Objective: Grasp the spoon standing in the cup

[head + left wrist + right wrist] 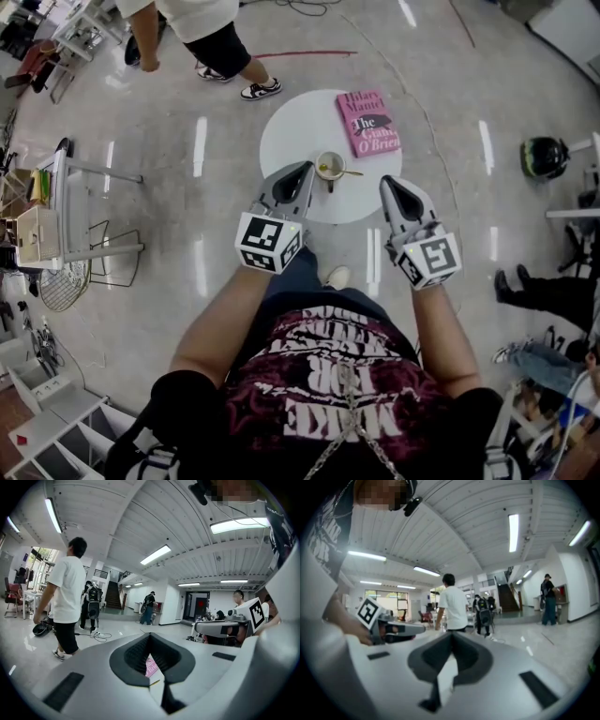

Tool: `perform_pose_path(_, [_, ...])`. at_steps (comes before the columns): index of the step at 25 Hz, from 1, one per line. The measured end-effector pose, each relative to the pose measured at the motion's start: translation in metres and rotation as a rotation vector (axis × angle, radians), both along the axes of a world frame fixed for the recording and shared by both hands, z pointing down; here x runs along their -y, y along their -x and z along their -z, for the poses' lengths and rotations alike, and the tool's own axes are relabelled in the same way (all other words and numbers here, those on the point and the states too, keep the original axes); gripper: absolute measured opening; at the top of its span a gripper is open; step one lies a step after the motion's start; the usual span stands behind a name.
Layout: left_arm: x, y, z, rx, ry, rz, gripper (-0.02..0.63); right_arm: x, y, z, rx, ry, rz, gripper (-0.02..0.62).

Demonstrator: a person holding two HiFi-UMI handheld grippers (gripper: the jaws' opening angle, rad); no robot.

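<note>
A small cup (330, 167) stands near the front of the round white table (291, 141), with a spoon (350, 172) in it whose handle leans out to the right. My left gripper (306, 170) hovers just left of the cup, its jaws together and empty. My right gripper (387, 184) is off to the cup's right, also shut and empty. In the left gripper view the fingertips meet (150, 635); below them a thin spoon handle (154, 682) shows. The right gripper's own view shows its tips closed (451, 635).
A pink book (367, 122) lies on the table's far right. A person in a white shirt (202, 33) stands beyond the table. A white desk (75, 211) and fan (66, 284) are at the left, a helmet (544, 156) and someone's legs (553, 292) at the right.
</note>
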State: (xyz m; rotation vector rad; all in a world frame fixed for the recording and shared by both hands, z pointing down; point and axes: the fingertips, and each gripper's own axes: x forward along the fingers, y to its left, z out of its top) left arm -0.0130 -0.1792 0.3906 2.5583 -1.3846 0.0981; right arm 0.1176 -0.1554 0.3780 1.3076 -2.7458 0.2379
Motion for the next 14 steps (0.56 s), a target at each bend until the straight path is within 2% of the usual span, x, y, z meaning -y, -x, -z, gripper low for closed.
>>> perform_pose_path(14, [0.0006, -0.0033, 0.0009, 0.004, 0.002, -0.006, 0.025, 0.0026, -0.0047, 0.0019, -0.001, 0.004, -0.007, 0.032])
